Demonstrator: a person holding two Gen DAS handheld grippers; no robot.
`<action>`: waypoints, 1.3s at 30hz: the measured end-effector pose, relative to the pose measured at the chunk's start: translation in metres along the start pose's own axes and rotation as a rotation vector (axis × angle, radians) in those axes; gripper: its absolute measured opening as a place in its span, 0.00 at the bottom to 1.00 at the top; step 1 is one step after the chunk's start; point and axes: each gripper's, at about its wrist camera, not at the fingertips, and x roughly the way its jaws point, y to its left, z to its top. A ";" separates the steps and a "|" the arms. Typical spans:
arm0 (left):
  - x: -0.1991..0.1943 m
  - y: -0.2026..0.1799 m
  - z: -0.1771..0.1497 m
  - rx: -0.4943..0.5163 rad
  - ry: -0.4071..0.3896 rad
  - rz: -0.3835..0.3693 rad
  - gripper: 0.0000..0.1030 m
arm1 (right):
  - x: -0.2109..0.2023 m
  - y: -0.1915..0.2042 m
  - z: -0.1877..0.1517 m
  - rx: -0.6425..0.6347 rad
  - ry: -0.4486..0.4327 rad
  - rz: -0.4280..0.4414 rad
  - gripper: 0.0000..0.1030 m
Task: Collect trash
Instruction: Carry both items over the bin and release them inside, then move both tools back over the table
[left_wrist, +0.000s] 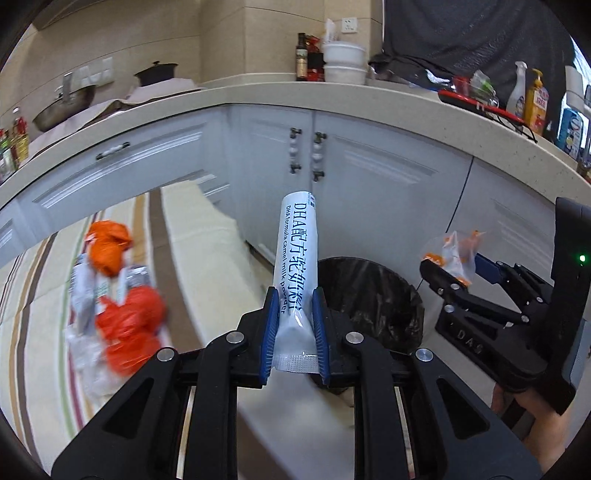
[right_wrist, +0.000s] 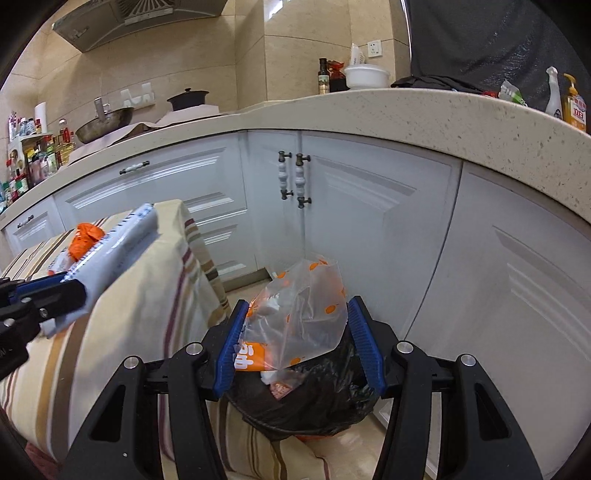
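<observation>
My left gripper (left_wrist: 294, 299) is shut on a white milk-powder sachet (left_wrist: 295, 258) with blue print, held upright near the table's corner; it also shows in the right wrist view (right_wrist: 118, 240). My right gripper (right_wrist: 295, 314) stands open over the black-lined trash bin (right_wrist: 306, 398), with a clear orange-dotted plastic bag (right_wrist: 299, 314) lying between its fingers, touching the left pad. The bin (left_wrist: 369, 295) and right gripper (left_wrist: 448, 273) show in the left wrist view. Orange wrappers (left_wrist: 125, 317) and crumpled plastic lie on the striped tablecloth (left_wrist: 44, 295).
White cabinet doors (right_wrist: 369, 221) and a curved stone countertop (right_wrist: 443, 118) stand behind the bin. A wok (right_wrist: 103, 125), bottles and bowls sit on the counter. The striped cloth (right_wrist: 147, 314) hangs over the table's edge beside the bin.
</observation>
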 end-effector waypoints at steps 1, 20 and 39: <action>0.008 -0.007 0.003 0.003 0.005 0.000 0.18 | 0.003 -0.003 0.001 0.002 -0.001 -0.001 0.53; 0.050 -0.019 0.020 -0.018 0.037 0.043 0.42 | 0.048 -0.033 -0.006 0.077 0.041 0.009 0.66; -0.063 0.128 -0.031 -0.180 -0.028 0.275 0.43 | -0.018 0.098 0.011 -0.022 -0.020 0.197 0.67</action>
